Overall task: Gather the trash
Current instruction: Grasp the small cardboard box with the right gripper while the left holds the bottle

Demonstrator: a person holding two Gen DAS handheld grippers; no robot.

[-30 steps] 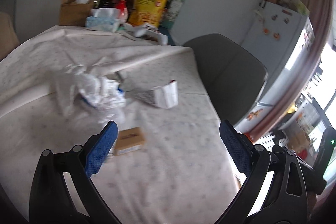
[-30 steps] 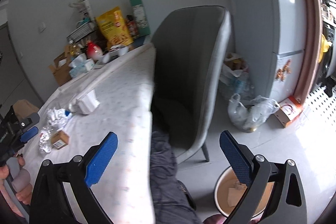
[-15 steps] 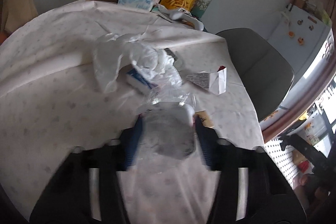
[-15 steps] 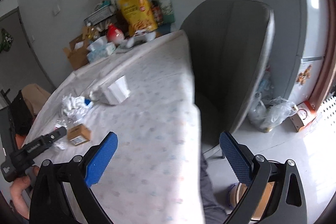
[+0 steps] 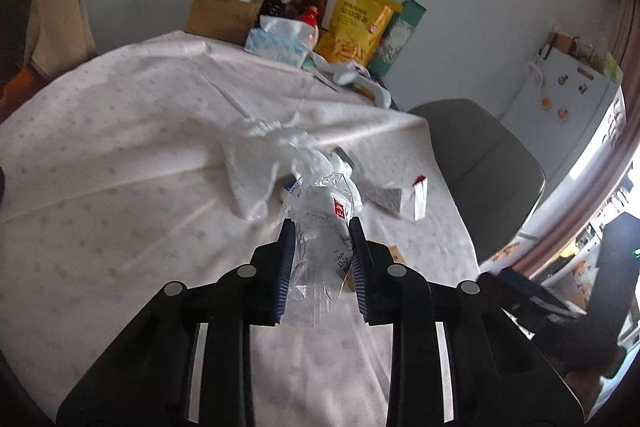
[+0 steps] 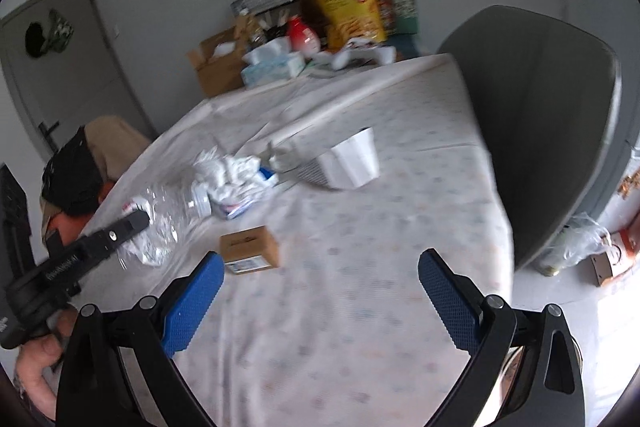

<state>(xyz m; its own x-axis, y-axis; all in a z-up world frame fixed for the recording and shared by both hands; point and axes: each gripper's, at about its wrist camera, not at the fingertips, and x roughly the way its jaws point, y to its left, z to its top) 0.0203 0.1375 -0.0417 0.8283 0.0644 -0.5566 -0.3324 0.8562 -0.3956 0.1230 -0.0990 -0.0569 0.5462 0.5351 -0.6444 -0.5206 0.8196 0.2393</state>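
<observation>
Jaws of my left gripper [image 5: 322, 227] are closing on a crushed clear plastic bottle [image 5: 318, 223], both blue pads pressing its sides just above the tablecloth [image 5: 120, 155]. Beyond it, crumpled white tissues [image 5: 304, 151] are lying beside a white carton [image 5: 416, 197], tipped on its side. My right gripper [image 6: 320, 267] is hovering wide open and empty over the table, with a small brown box [image 6: 250, 247] sitting just beyond its left pad. A grey chair [image 6: 544, 131] is standing at the table edge
</observation>
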